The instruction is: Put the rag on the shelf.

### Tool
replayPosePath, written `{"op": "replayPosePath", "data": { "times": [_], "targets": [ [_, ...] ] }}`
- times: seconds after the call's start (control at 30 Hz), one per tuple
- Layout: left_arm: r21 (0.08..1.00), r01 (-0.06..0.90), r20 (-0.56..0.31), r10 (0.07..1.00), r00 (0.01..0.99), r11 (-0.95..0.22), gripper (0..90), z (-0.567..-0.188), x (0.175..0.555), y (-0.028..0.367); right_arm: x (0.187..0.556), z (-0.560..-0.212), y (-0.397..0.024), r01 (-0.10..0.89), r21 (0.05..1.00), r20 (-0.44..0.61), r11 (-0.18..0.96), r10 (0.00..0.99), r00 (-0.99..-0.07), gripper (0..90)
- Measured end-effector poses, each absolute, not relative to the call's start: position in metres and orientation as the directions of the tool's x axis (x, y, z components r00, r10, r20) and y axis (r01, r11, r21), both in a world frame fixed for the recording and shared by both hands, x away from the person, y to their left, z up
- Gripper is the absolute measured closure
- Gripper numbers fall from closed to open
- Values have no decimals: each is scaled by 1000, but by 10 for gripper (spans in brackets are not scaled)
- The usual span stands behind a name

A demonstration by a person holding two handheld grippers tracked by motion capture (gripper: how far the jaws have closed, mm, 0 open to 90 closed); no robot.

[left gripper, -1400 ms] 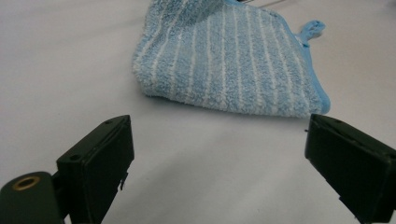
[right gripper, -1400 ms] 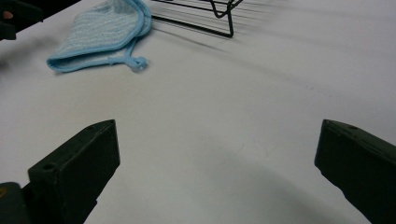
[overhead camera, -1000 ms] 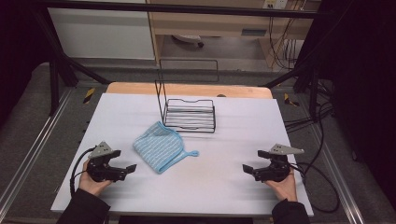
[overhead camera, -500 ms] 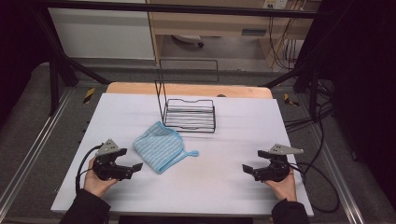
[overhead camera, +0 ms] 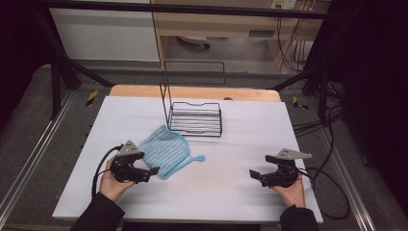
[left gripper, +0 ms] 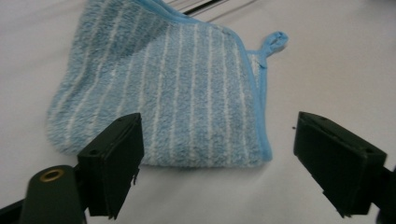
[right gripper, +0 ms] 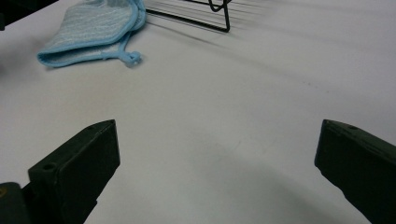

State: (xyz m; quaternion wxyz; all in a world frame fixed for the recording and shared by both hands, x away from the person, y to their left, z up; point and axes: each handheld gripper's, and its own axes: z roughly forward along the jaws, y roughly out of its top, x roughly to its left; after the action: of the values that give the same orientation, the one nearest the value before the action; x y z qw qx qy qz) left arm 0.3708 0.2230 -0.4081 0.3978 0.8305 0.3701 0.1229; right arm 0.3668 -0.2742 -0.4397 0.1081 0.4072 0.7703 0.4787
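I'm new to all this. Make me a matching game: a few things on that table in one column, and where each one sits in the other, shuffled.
Things:
1. blue striped cloth
2. black wire rack
3. left gripper
4. right gripper

Places or states:
a. open, over bare table near the right edge
b. at the far middle of the table
c. folded flat, loop at one corner
d. open, right at the cloth's near edge

Pairs: 1-c, 2-b, 3-d, 4-a

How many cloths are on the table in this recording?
1. A folded blue striped cloth lies on the white table, just in front of the black wire rack and right ahead of the left gripper, whose open jaws are not touching it.
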Motion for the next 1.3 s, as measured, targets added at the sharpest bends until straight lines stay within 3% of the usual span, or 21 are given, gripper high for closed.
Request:
{"op": "replayPosePath", "data": {
  "times": [0.37,1.0,1.13,1.3],
  "targets": [
    [700,538,-83,695,715,-470,362,-421,379,186,368,-441,-273,524,823,217,221,730,-648,7],
    [655,546,-14,714,700,-522,500,-441,387,174,369,-442,-272,527,817,212,233,729,-651,8],
    [644,552,11,728,685,-529,654,-440,389,174,369,-443,-271,529,816,214,234,729,-651,9],
    [639,569,1,741,672,-517,759,-439,393,177,369,-443,-271,531,814,214,236,728,-651,10]
  ]
}}
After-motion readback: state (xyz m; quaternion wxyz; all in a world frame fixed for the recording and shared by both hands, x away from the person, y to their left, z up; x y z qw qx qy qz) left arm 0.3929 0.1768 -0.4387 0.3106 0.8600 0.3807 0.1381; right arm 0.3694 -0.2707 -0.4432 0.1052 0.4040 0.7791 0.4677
